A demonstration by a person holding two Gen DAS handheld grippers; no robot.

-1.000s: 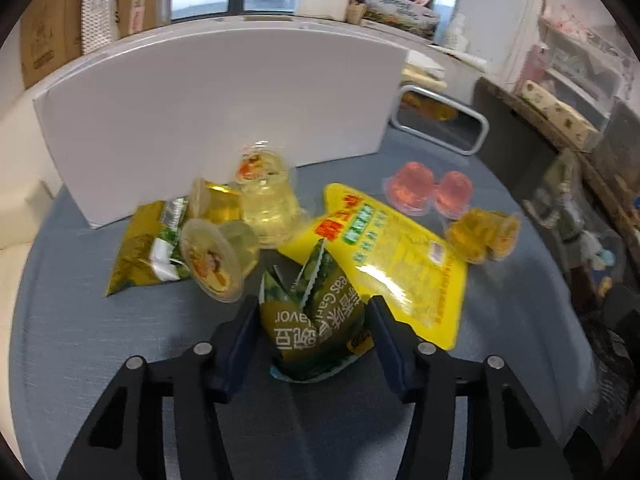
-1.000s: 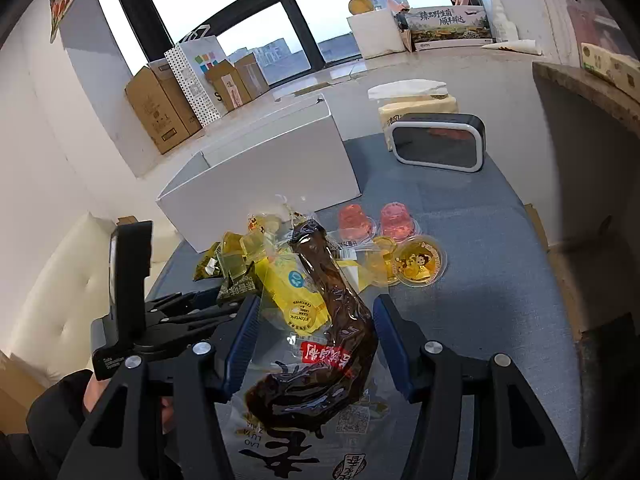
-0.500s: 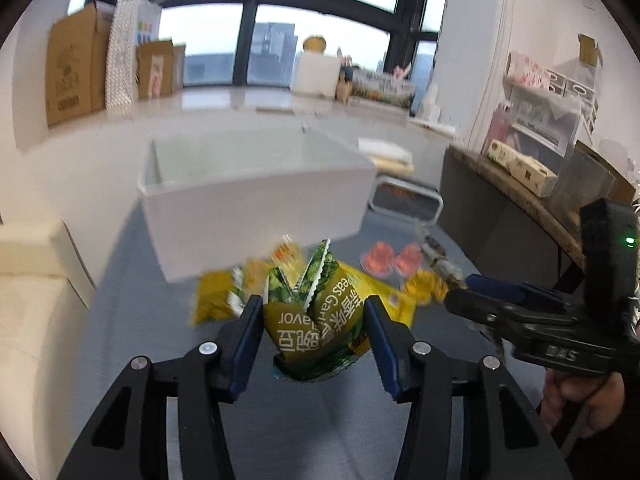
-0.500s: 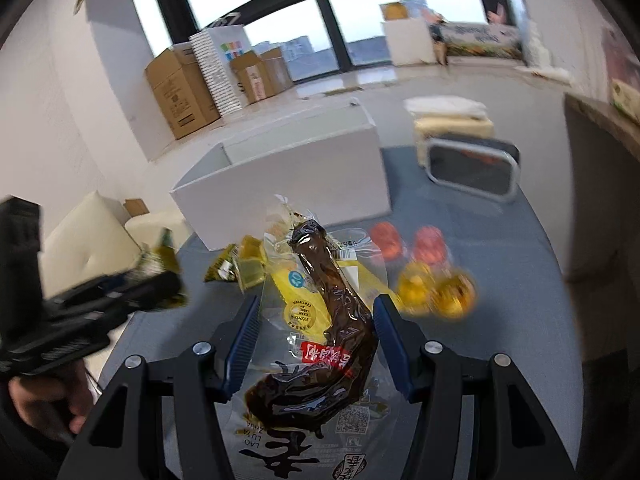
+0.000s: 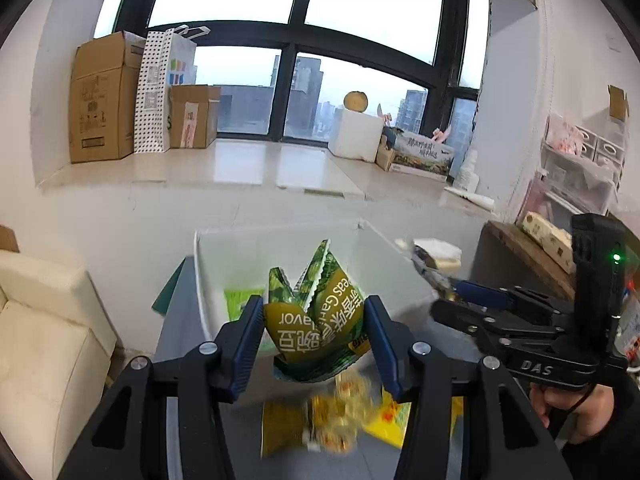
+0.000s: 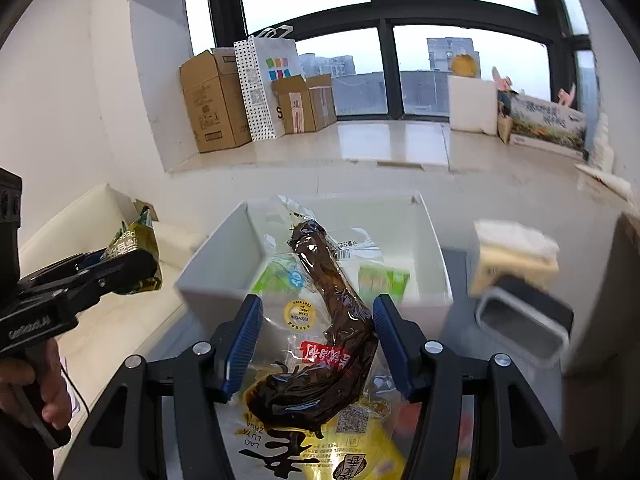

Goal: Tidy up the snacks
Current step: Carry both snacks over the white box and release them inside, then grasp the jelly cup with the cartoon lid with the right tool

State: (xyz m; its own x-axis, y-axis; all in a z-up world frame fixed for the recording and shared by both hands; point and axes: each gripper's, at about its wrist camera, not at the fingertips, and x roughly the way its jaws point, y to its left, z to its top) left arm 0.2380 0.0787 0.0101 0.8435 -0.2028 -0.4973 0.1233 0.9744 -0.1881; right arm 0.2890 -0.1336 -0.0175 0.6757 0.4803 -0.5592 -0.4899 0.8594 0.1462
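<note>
Jaws of the left gripper [image 5: 314,334] are clamped on a crumpled green pea snack packet [image 5: 316,320] with a serrated top edge, at frame centre before the white box [image 5: 280,256]. Jaws of the right gripper [image 6: 316,334] pinch a clear packet of dark brown meat [image 6: 324,320]. Only the right view shows green packs [image 6: 382,280] inside the box; only the left shows blurred yellow snacks [image 5: 340,420] on the surface below.

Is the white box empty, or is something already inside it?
Not empty. The white box already holds light green packets on its floor, seen in both views.
</note>
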